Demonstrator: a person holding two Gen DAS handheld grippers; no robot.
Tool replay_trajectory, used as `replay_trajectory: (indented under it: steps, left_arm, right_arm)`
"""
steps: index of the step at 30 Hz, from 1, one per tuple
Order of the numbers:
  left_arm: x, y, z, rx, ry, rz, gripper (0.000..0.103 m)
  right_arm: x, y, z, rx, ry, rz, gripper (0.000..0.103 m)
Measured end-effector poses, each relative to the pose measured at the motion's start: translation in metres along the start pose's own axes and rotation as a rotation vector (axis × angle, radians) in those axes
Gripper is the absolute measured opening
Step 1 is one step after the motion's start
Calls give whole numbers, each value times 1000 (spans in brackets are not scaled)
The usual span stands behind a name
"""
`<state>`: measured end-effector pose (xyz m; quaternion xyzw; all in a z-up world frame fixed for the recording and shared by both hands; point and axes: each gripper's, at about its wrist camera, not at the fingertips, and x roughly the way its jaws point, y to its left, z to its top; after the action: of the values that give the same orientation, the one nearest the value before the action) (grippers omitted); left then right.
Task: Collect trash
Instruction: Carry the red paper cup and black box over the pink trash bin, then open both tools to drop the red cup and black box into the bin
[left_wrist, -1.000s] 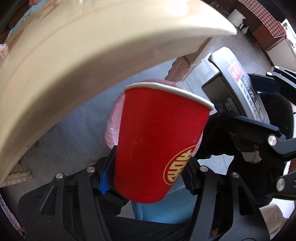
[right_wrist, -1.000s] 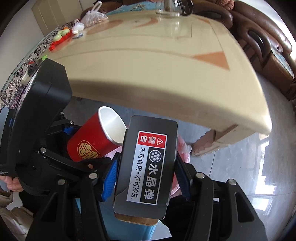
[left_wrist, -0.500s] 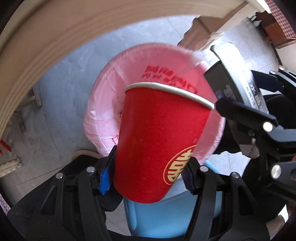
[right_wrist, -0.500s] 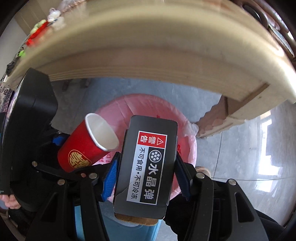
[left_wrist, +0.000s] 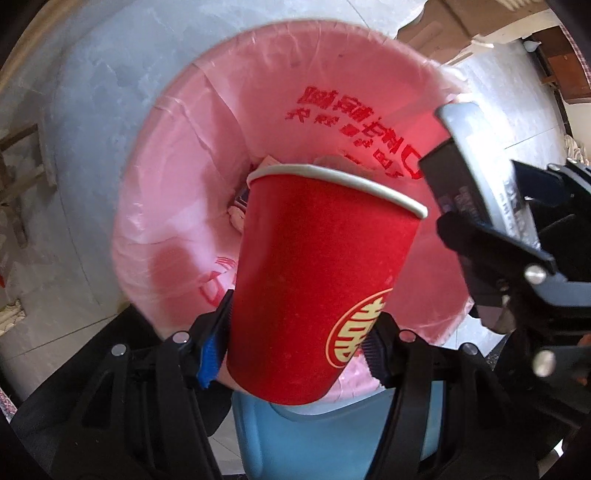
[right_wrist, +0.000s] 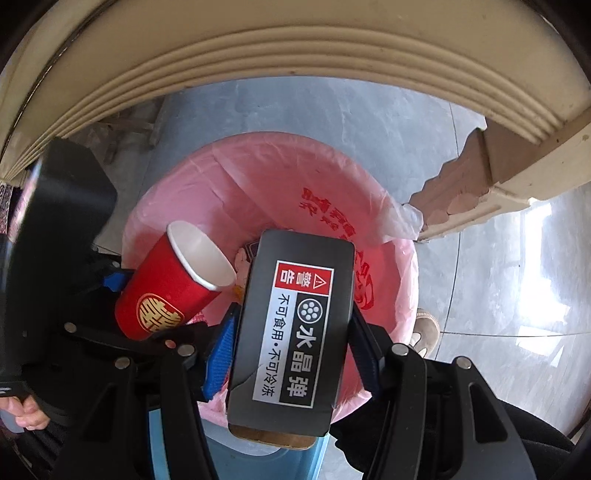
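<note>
My left gripper (left_wrist: 295, 343) is shut on a red paper cup (left_wrist: 317, 280) with a gold emblem, held above the open mouth of a blue bin lined with a pink bag (left_wrist: 177, 192). My right gripper (right_wrist: 290, 347) is shut on a black box (right_wrist: 295, 325) with a red warning label and white Chinese text, also above the pink-lined bin (right_wrist: 258, 184). The cup (right_wrist: 173, 280) shows left of the box in the right wrist view; the box (left_wrist: 476, 184) shows at the right in the left wrist view. Some trash lies at the bag's bottom.
A cream table edge (right_wrist: 295, 48) arches over the bin, with its carved leg (right_wrist: 476, 177) to the right. Grey tiled floor (right_wrist: 498, 277) surrounds the bin. A shoe (right_wrist: 424, 328) shows beside the bin.
Both grippers have dropped from table height and tipped downward, so the cup and box now hang over the bin's mouth. The tabletop has left view.
</note>
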<state>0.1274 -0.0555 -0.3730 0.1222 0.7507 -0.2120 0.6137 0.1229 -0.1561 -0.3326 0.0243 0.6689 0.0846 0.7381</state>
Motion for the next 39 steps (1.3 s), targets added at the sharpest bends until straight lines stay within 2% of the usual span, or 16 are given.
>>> replay_trajectory:
  steps: [6, 8, 16, 17, 19, 22, 27, 31, 35, 37, 39]
  left_arm:
    - [17, 9, 3, -32, 48, -22, 61]
    - [17, 11, 4, -39, 51, -47, 61]
    - [15, 13, 3, -58, 53, -44, 61]
    - [16, 14, 4, -64, 60, -46, 61]
    - [20, 15, 6, -76, 69, -52, 69]
    - [20, 17, 7, -84, 66, -49, 72]
    - [21, 19, 8, -78, 64, -37, 73]
    - [19, 19, 7, -77, 53, -13, 73]
    - [3, 13, 2, -70, 17, 55, 74]
    - [1, 12, 1, -71, -8, 87, 74]
    - [-2, 9, -2, -71, -27, 100, 74]
  right_arm:
    - [10, -5, 3, 11, 23, 7, 55]
    - [11, -5, 5, 9, 25, 7, 55]
    - [14, -4, 6, 6, 31, 12, 56]
    - [14, -4, 5, 6, 32, 11, 56]
    - [15, -4, 5, 5, 32, 6, 56]
    - [15, -4, 6, 6, 29, 3, 57]
    - [14, -6, 5, 15, 25, -11, 66]
    - [15, -9, 5, 25, 27, -15, 68]
    - [14, -13, 4, 42, 36, -27, 79]
    - [13, -14, 2, 56, 47, -21, 80]
    - [10, -14, -1, 66, 42, -48, 86]
